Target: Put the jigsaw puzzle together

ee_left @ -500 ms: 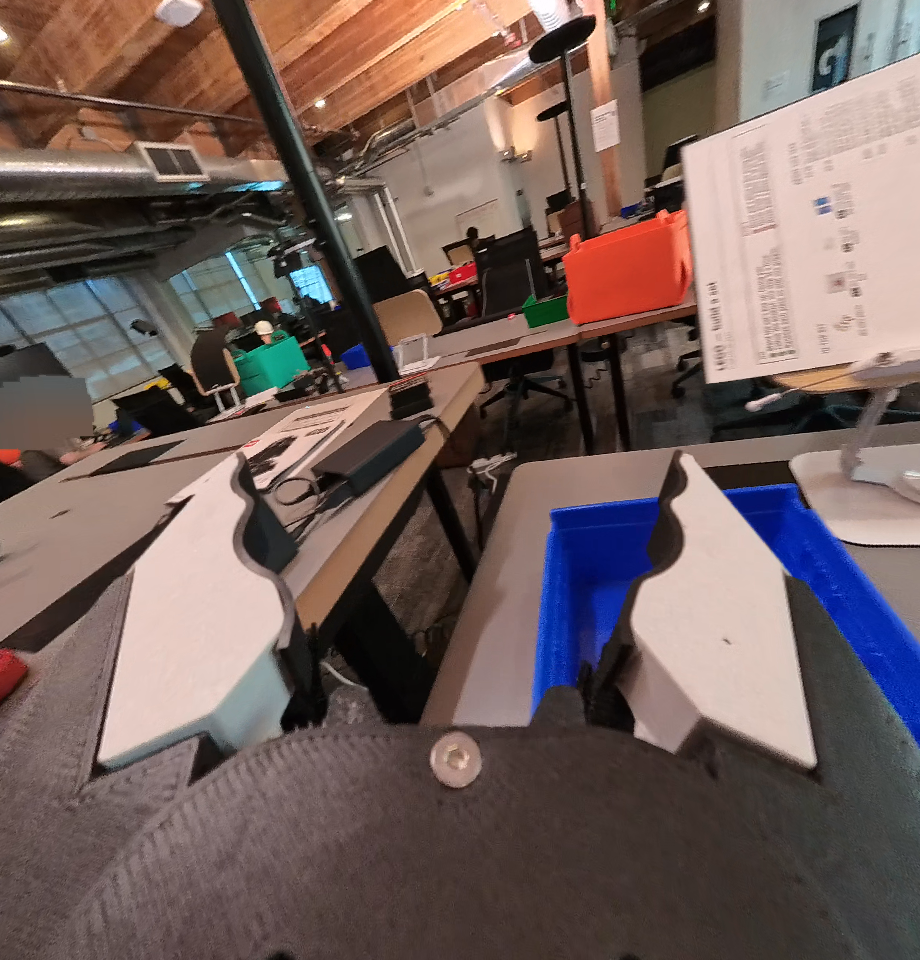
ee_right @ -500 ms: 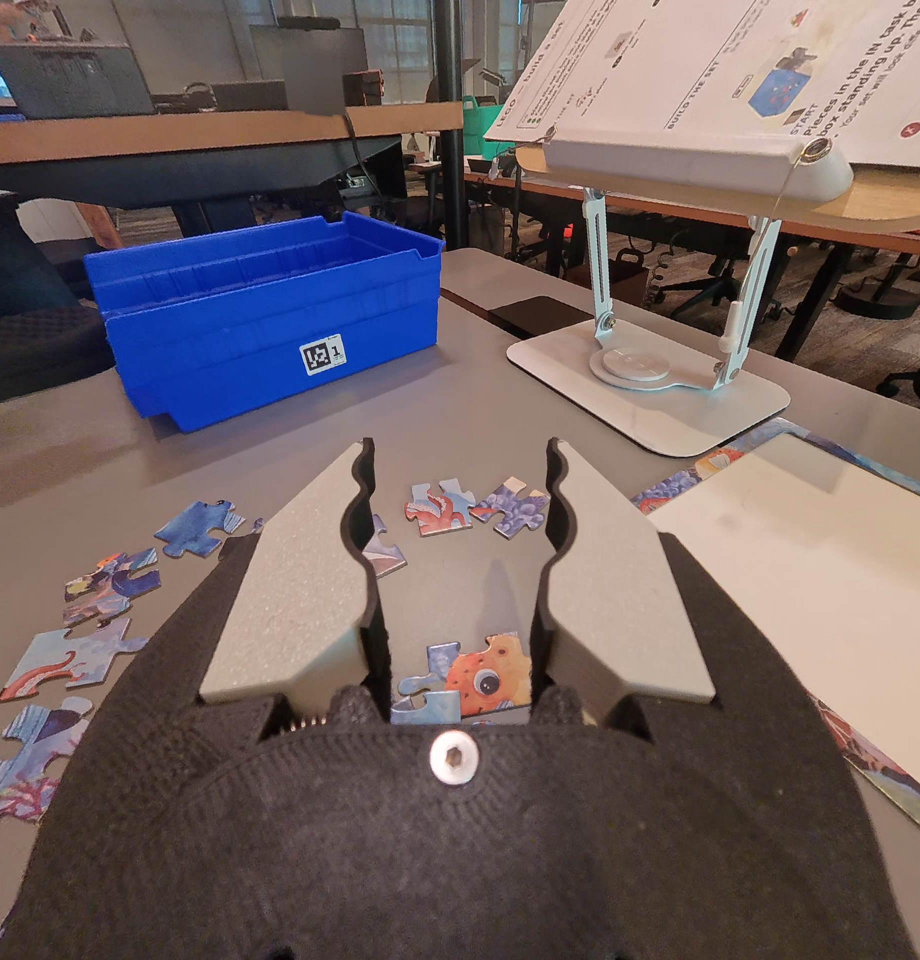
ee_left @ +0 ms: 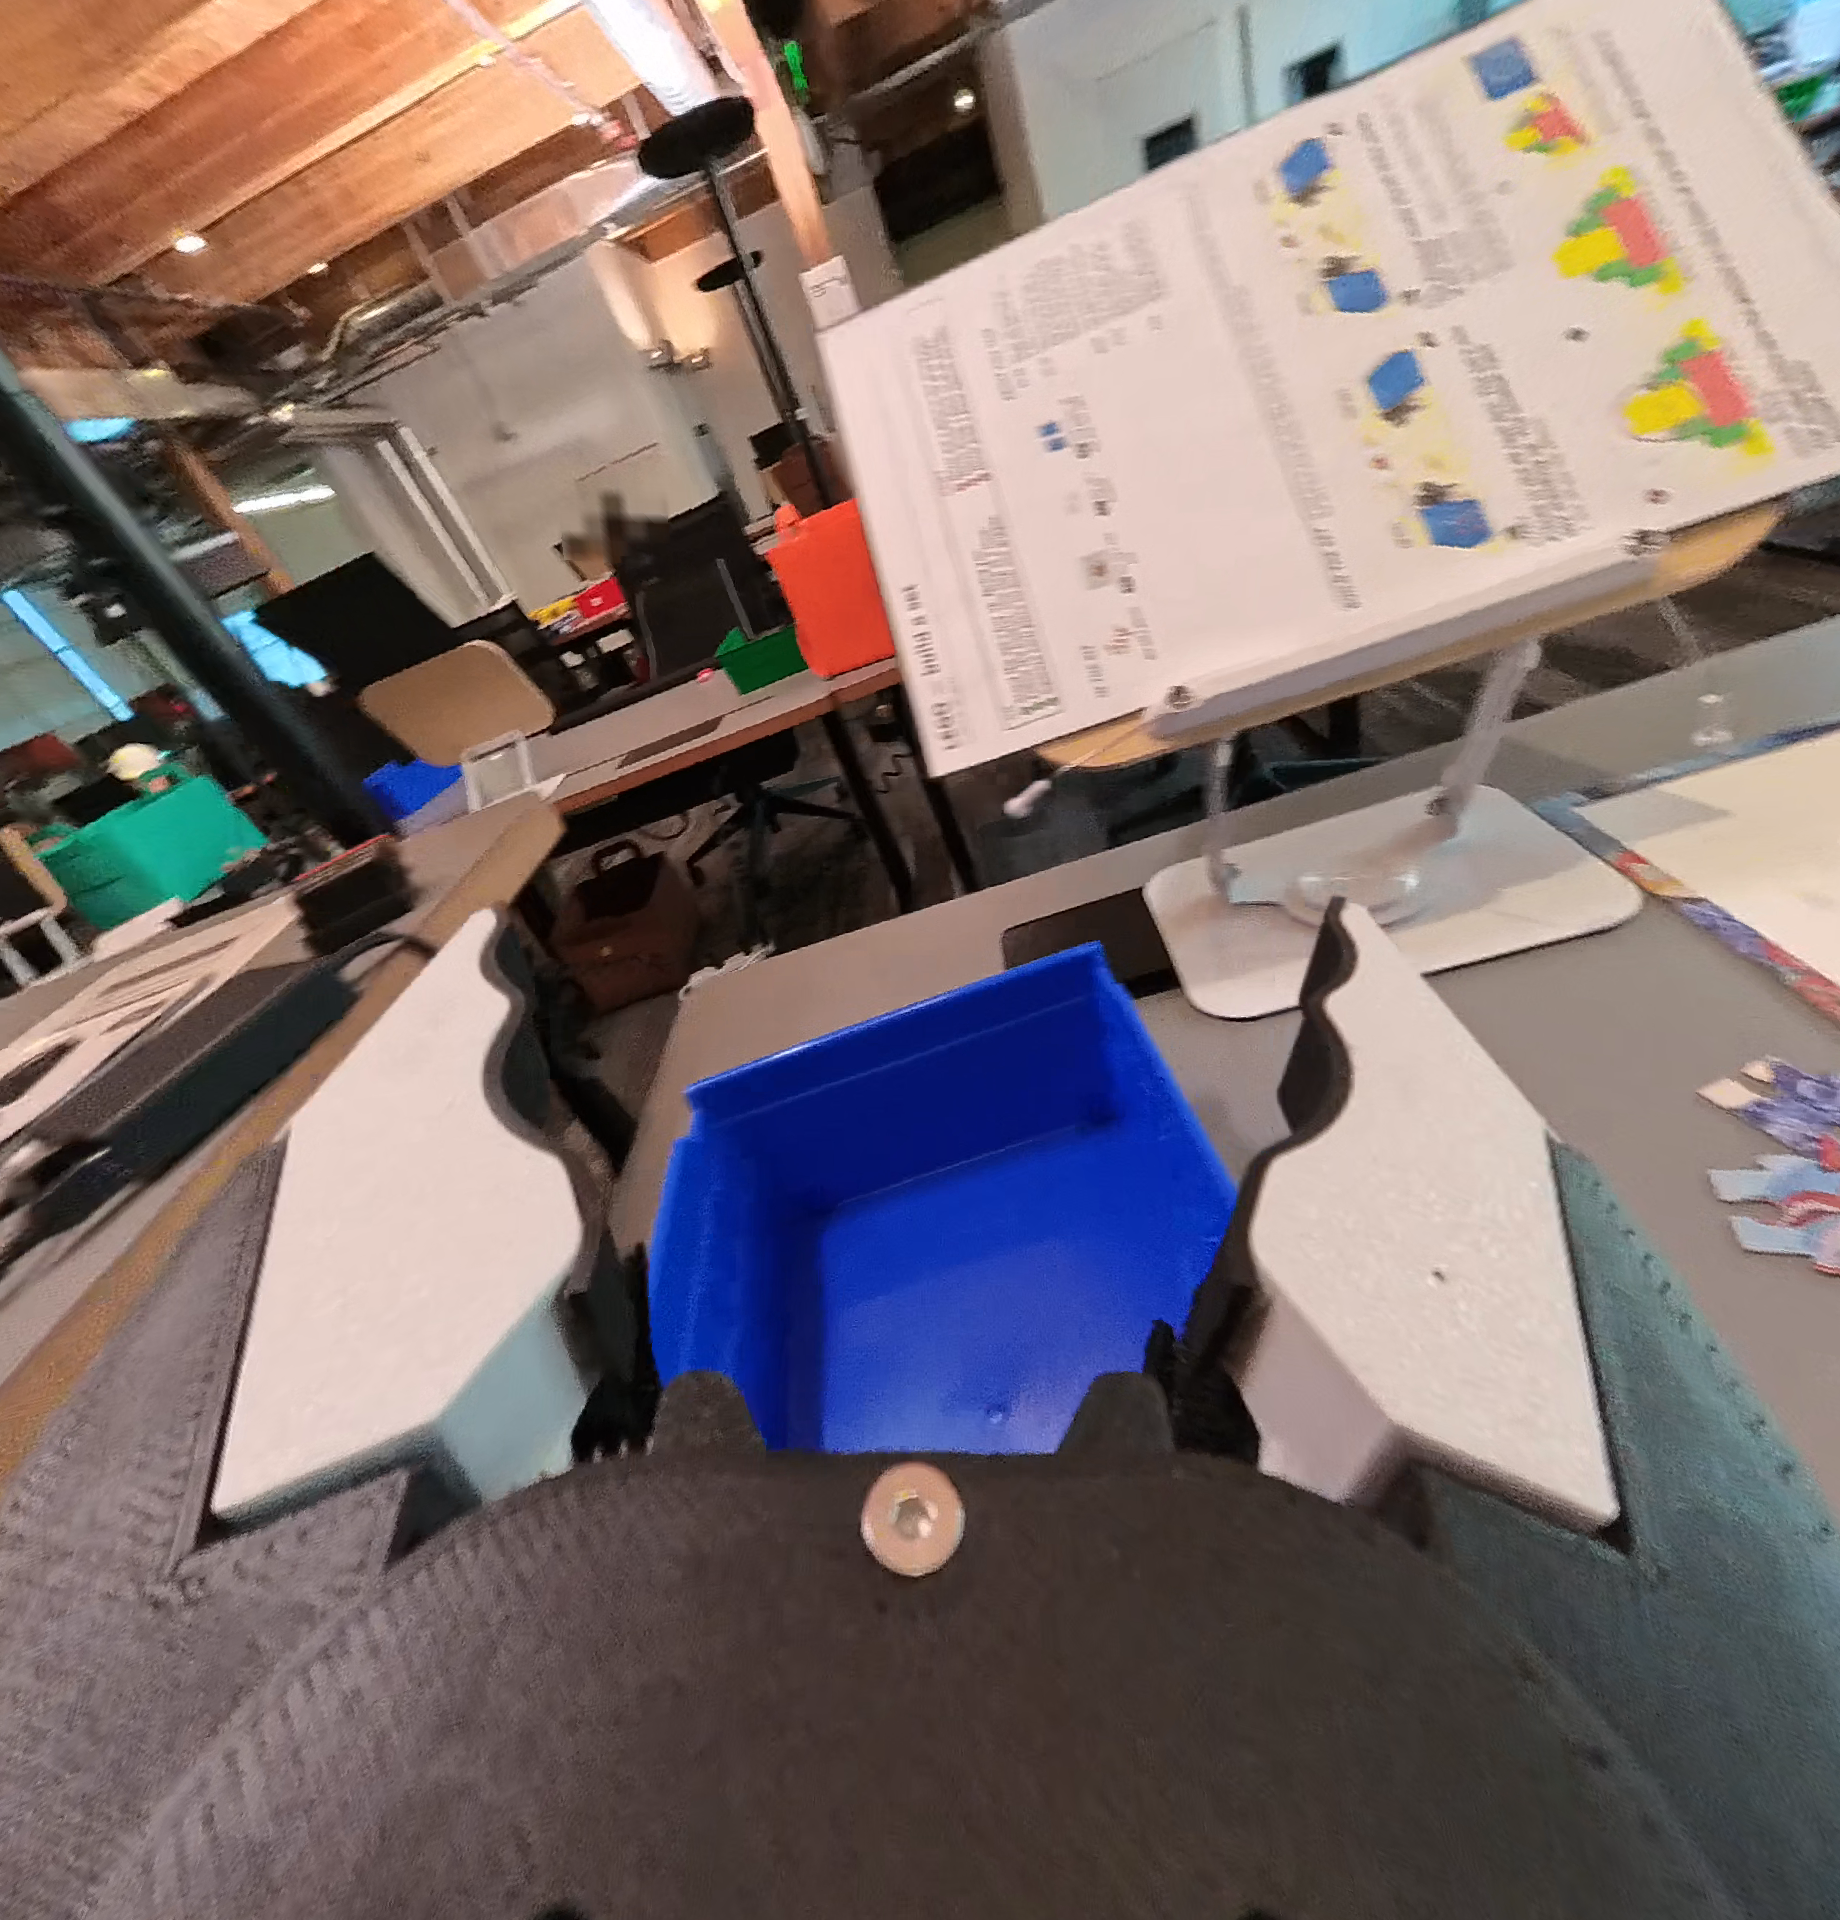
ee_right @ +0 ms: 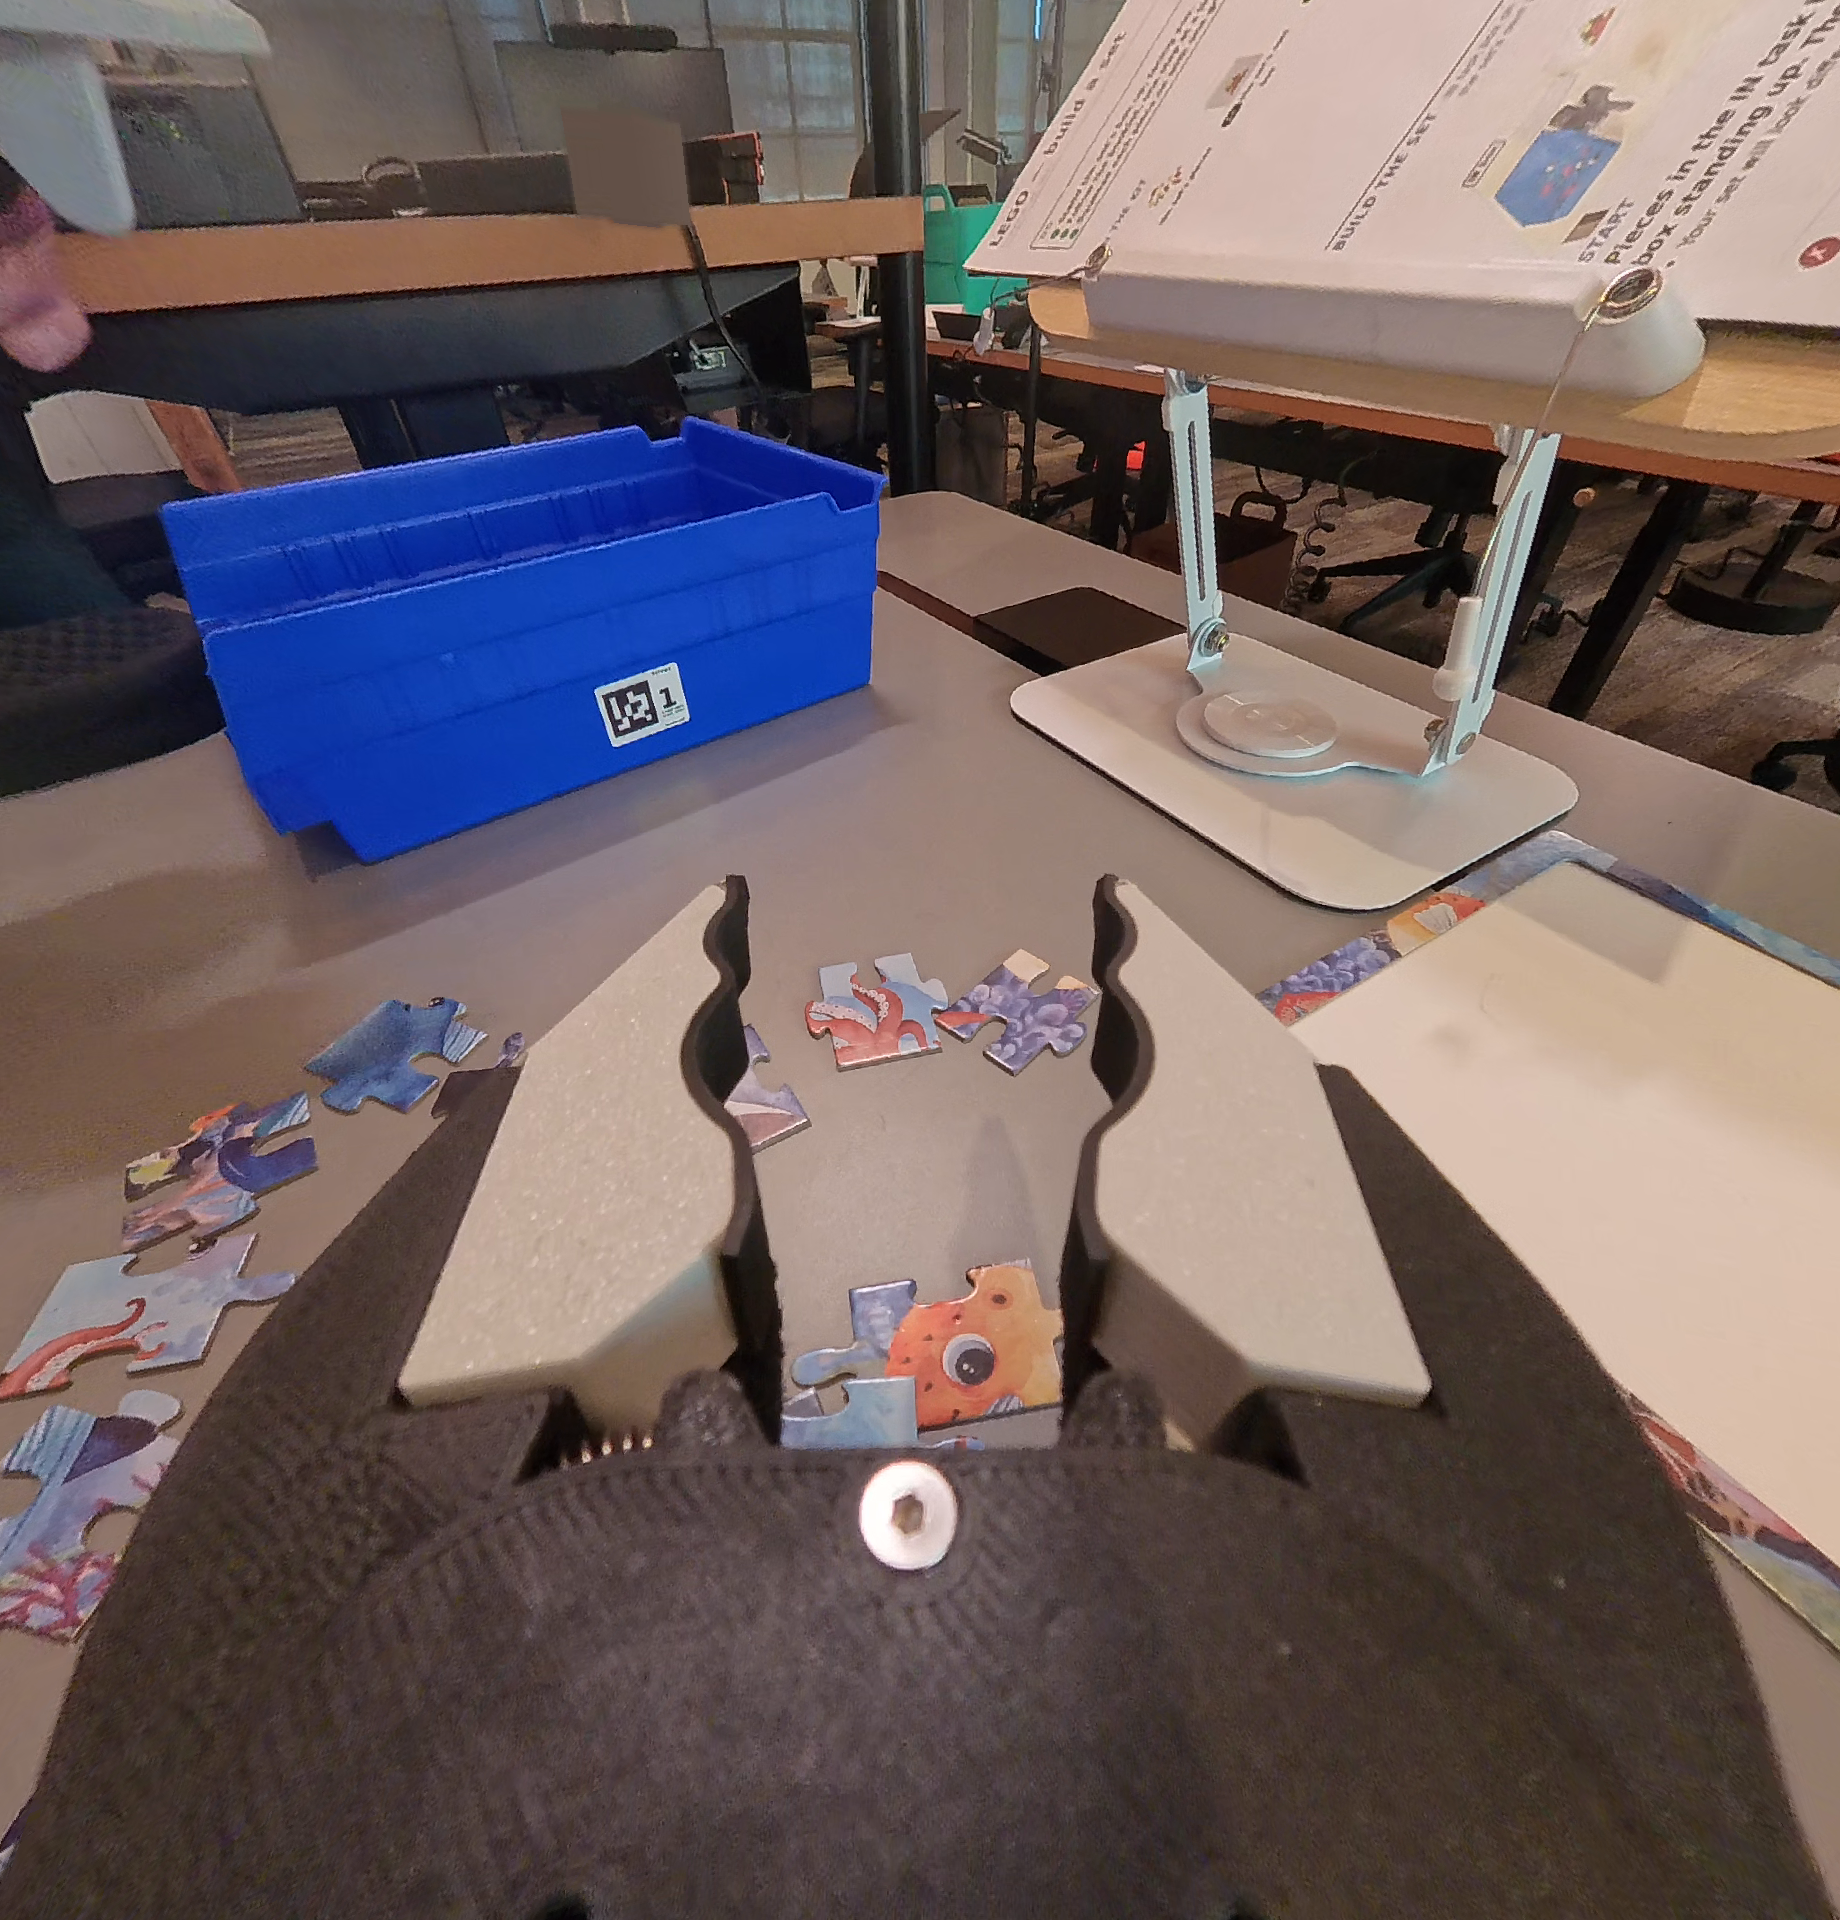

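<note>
From my left wrist camera, the left gripper (ee_left: 916, 1029) hangs with its jaws spread wide and nothing between them, looking down into the blue bin (ee_left: 937, 1174), whose floor looks bare. Beyond the bin stands the document stand (ee_left: 1394, 904) with a printed sheet clipped on it; to the right of the bin a few puzzle pieces (ee_left: 1809, 1174) lie on the grey table (ee_left: 1664, 1049). The view is smeared, so I won't say more. From my right wrist camera, the right gripper (ee_right: 921, 904) is about half open and holds nothing — it sits over the table in front of the bin (ee_right: 521, 634). Loose pieces (ee_right: 152, 1314) lie scattered in front of the bin, a coral-and-purple pair (ee_right: 947, 1008) just past my fingertips and an orange fish piece (ee_right: 973, 1345) low between the fingers. The puzzle tray (ee_right: 1622, 1132), right of the bin and beside the stand's base (ee_right: 1300, 769), shows a blank middle, so I judge nothing is placed yet. These pieces look like thin, light, stiff card lying flat — hard to pinch from above; I'd take one by its opposite edges. The stand overhangs the tray's far side, which could crowd a high approach.
</note>
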